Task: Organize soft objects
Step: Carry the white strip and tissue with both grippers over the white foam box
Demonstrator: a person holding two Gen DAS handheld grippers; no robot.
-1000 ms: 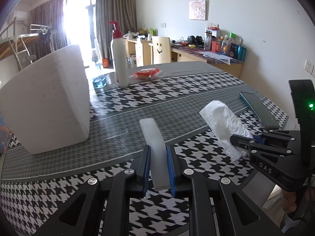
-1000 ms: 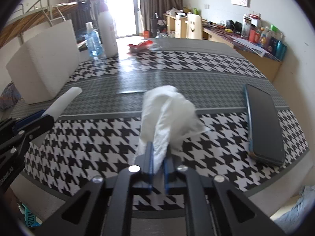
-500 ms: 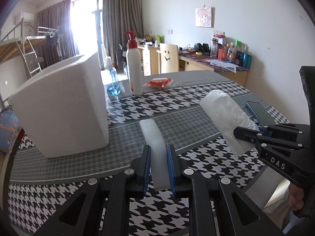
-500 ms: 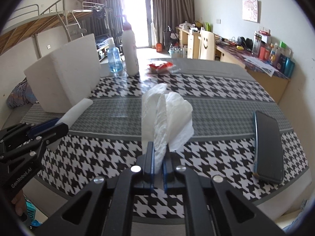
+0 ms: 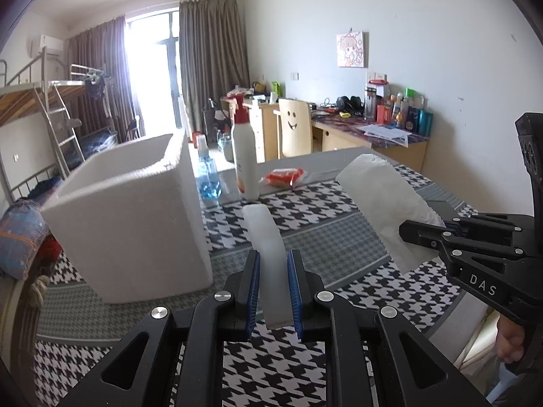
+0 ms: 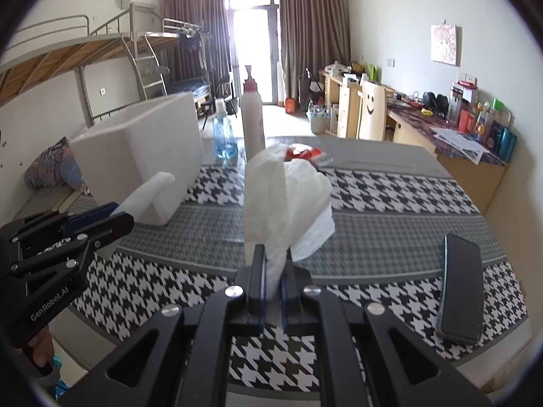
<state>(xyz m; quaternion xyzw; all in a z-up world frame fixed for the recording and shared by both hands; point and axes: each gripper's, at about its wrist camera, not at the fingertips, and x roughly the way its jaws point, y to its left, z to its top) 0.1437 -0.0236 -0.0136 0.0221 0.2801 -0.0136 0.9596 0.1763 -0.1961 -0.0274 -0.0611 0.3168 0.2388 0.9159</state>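
Houndstooth table (image 5: 339, 291) carries an open-topped white foam box (image 5: 135, 224) at 10 o'clock in the left wrist view, with a pump bottle (image 5: 246, 159) at 12 behind it. Right gripper (image 6: 271, 281) pinches a crumpled white tissue (image 6: 285, 196), held above the table at center, phone (image 6: 461, 285) lying at 3 o'clock. Left gripper (image 5: 274, 291) clamps a smaller white foam strip (image 5: 266, 237), pointing toward 12 just beside the box.

We note a white foam strip (image 5: 268, 254) and a crumpled white tissue (image 6: 285, 196), both raised above the table, right of the open white foam box (image 5: 129, 217).
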